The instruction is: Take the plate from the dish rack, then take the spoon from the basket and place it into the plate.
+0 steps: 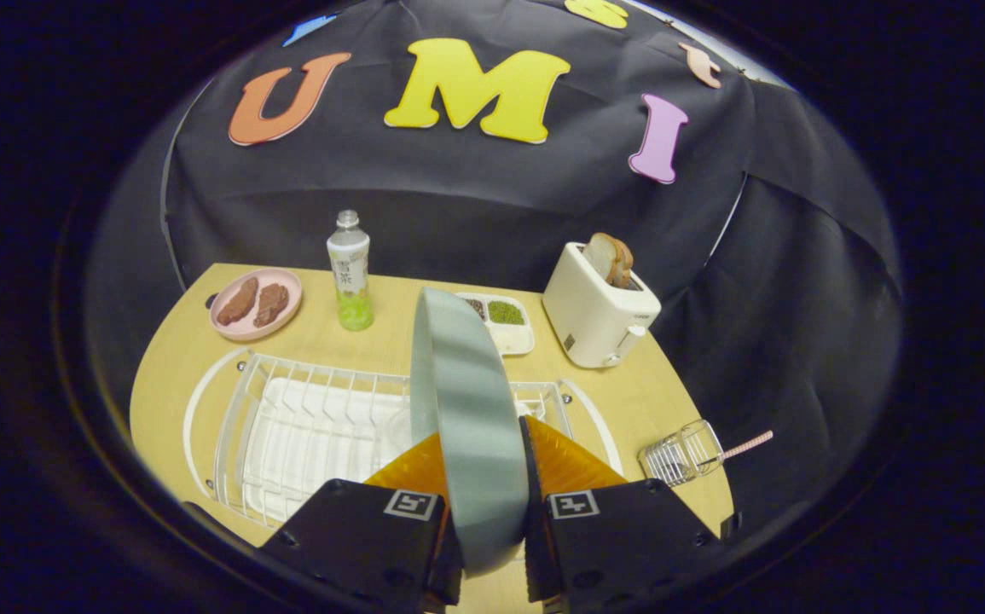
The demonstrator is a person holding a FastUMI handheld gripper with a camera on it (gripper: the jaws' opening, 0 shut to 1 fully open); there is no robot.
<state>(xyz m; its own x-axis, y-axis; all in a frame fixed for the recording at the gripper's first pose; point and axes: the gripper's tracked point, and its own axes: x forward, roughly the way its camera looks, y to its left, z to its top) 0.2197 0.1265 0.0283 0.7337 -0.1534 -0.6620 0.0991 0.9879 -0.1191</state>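
Gripper (482, 465) fingers clamp both faces of a smooth grey plate (462, 401) held on edge. White wire dish rack (304, 418) sits beneath; wire basket (681, 454) lies right.

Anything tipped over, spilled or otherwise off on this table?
One thing: the small wire basket beside the dish rack lies on its side, a pink-striped handle poking out past the table edge. The gripper is shut on the grey plate, held on edge. No spills.

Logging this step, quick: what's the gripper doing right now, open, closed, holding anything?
Gripper: closed on the grey plate, one of the fingers on each face, holding it on edge above the dish rack.
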